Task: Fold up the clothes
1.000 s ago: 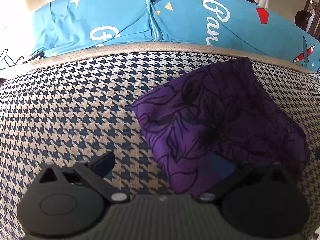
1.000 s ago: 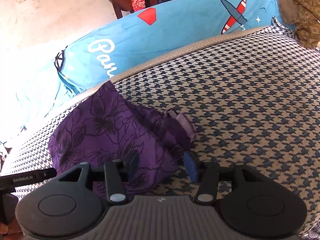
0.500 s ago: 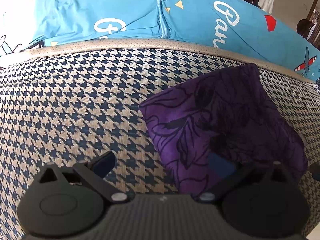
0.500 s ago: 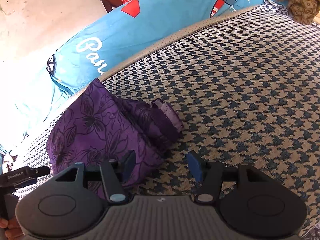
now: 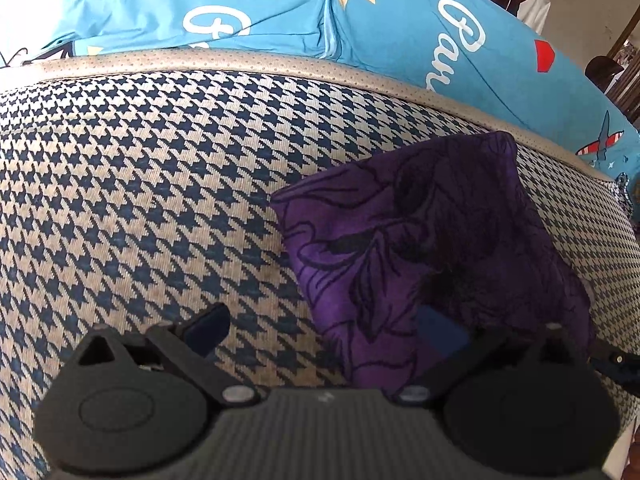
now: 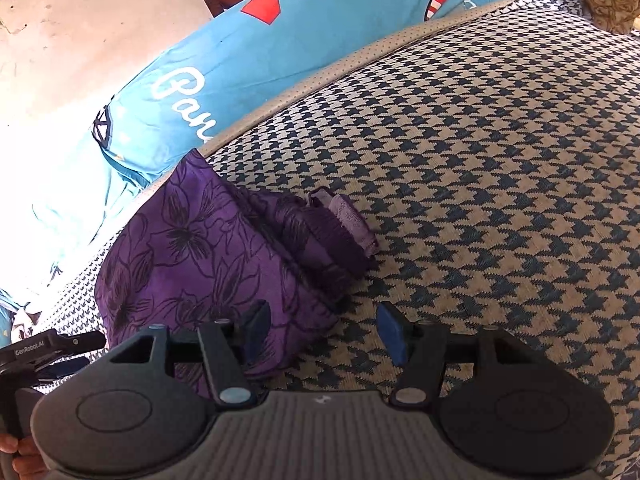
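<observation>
Folded purple floral garment [image 5: 432, 240] lies on the houndstooth cushion [image 5: 140, 200], near its far piped edge, blue printed sheet [image 5: 240, 0] behind. Left gripper [image 5: 324, 328] jaws spread wide, right fingertip [image 5: 440, 336] over the garment's near edge, nothing pinched. Right gripper [image 6: 320, 328] jaws apart too, straddling the garment's near corner without clamping it.

The folded garment [image 6: 208, 248] lies on the mattress [image 6: 500, 168] near its far edge. Behind that edge lies the printed sheet [image 6: 320, 40]. The left gripper [image 5: 324, 332] straddles the garment's near-left edge.
</observation>
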